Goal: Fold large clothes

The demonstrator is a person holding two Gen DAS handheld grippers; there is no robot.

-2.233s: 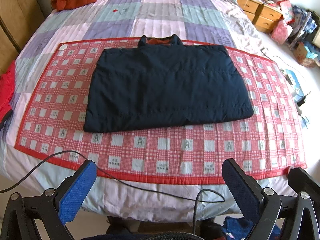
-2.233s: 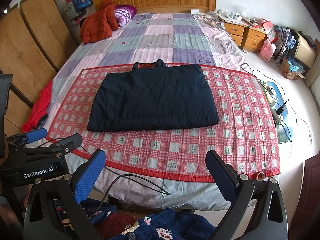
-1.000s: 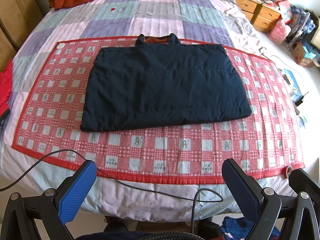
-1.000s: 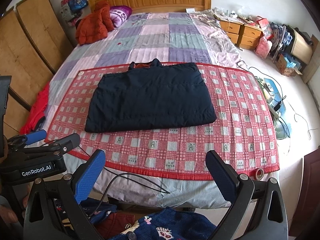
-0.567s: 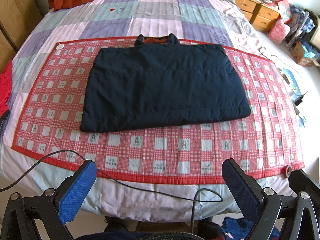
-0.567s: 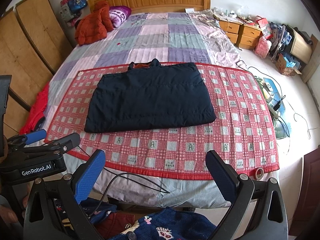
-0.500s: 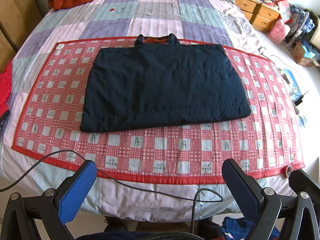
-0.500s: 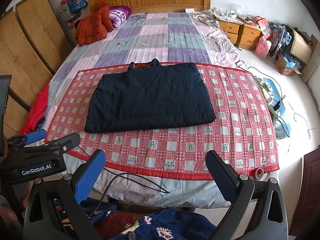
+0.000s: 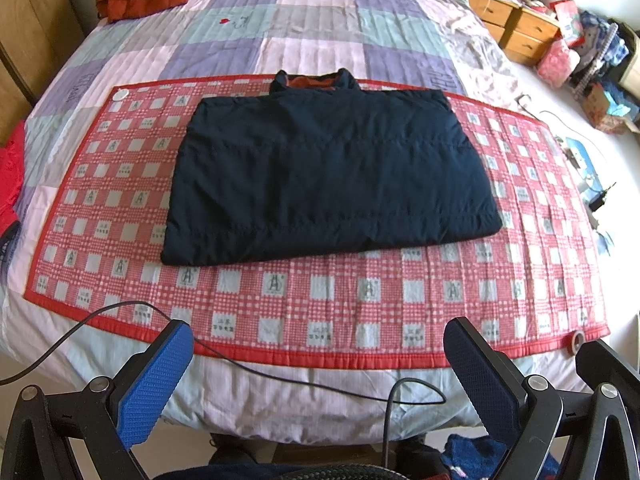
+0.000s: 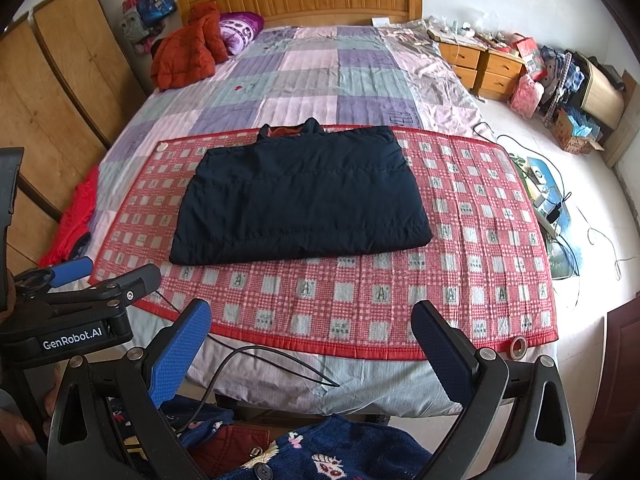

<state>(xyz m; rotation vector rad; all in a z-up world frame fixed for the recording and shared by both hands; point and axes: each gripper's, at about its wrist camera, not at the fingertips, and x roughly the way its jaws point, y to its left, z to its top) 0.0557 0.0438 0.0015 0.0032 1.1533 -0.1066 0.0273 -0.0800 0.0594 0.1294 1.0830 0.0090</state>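
A dark navy padded jacket lies folded into a flat rectangle on a red checked mat, collar with orange lining at the far edge. It also shows in the right wrist view on the mat. My left gripper is open and empty, held off the near edge of the bed. My right gripper is open and empty, also off the near edge. The left gripper's body shows at the left of the right wrist view.
The mat lies across a patchwork quilt on a wooden bed. An orange jacket sits near the headboard. A black cable hangs over the near edge. Tape roll at the mat's corner. Knit clothes lie below. Nightstands and clutter at right.
Both grippers have drifted back and a little higher from the bed over two seconds; almost still in the last half second. The jacket has not moved. Both jaws stay open.
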